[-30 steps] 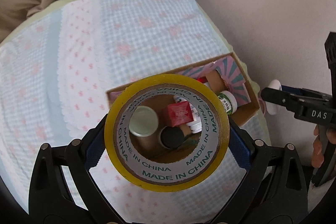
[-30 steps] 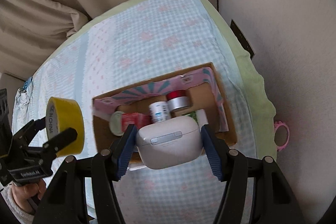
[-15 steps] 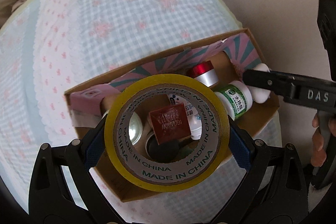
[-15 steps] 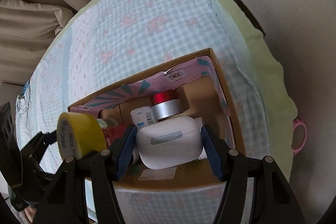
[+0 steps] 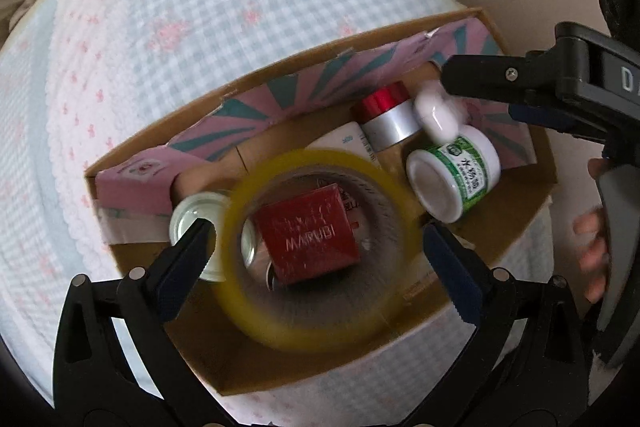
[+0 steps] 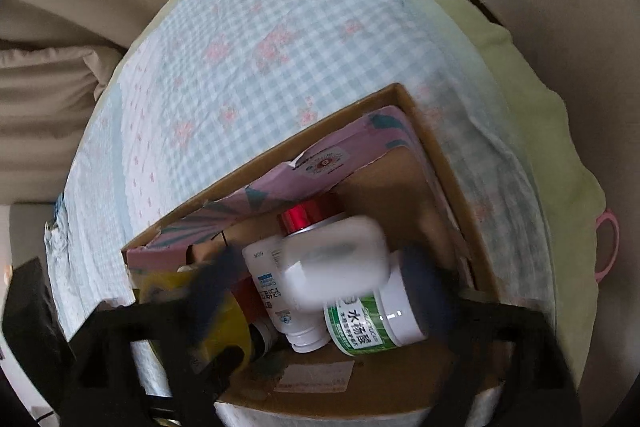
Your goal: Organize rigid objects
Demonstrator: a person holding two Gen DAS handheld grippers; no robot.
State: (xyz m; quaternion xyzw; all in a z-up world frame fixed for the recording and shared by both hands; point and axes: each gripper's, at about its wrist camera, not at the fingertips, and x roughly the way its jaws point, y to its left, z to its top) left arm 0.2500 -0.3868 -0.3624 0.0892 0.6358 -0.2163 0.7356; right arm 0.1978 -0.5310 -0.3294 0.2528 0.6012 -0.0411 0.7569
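A cardboard box (image 5: pixel 132 163) with a pink-and-teal lining sits on the checked cloth. My left gripper (image 5: pixel 316 251) is open over it; the yellow tape roll (image 5: pixel 320 331), blurred, lies free between the fingers, ringed round a red carton (image 5: pixel 308 239). My right gripper (image 6: pixel 324 283) is open and blurred; the white earbud case (image 6: pixel 336 259) is loose between its fingers, above a white bottle (image 6: pixel 268 287) and a green-labelled bottle (image 6: pixel 372 323). The case also shows in the left wrist view (image 5: pixel 436 115) beside a red-capped jar (image 5: pixel 388 115).
The box also holds a glass jar (image 5: pixel 192 223) at its left end. The blue-and-pink checked cloth (image 6: pixel 280 39) covers the round surface, with a green edge (image 6: pixel 520 67). A pink ring (image 6: pixel 608 251) lies at the right. Beige cushions stand behind.
Both grippers dropped closer over the box and opened. The tape roll and the earbud case left the pads and are falling, blurred, into the box.
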